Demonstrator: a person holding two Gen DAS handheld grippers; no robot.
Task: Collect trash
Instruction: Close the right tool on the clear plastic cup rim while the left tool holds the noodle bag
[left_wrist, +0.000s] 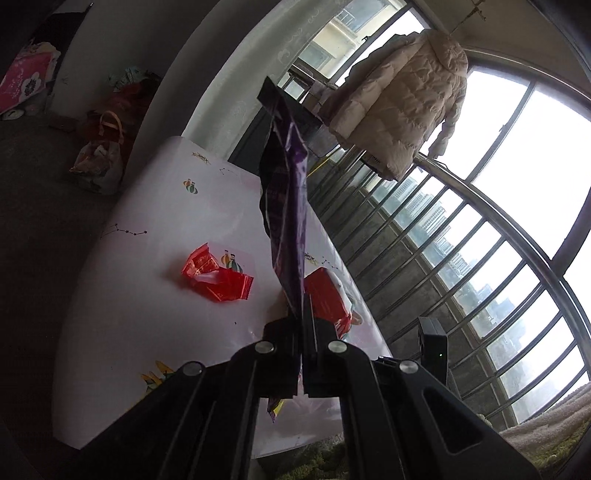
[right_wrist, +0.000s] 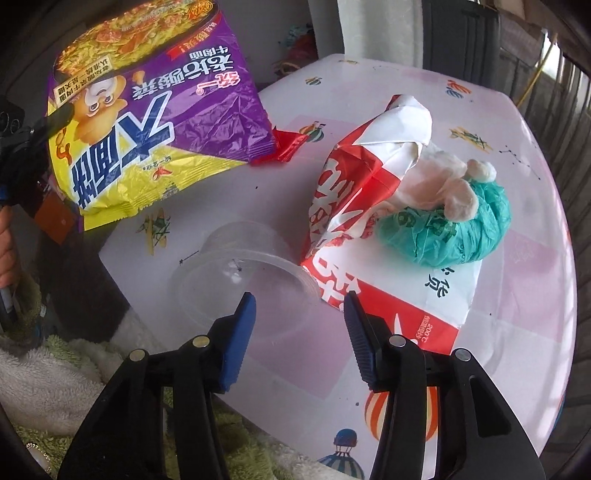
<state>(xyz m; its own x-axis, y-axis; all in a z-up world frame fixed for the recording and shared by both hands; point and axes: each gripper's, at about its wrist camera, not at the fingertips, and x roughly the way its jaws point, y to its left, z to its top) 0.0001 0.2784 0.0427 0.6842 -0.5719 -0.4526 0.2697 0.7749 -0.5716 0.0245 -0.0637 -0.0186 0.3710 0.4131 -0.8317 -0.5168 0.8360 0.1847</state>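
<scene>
You can count one purple and yellow noodle bag (right_wrist: 155, 107) up in the air. On the table (right_wrist: 517, 280) you have one clear plastic cup (right_wrist: 240, 269) on its side, one red and white paper bag (right_wrist: 369, 206), one green plastic bag (right_wrist: 450, 229) in a ball, and one white tissue wad (right_wrist: 443, 177). You also have two small red wrappers (left_wrist: 216, 275). One white coat (left_wrist: 402, 99) hangs by the window.
</scene>
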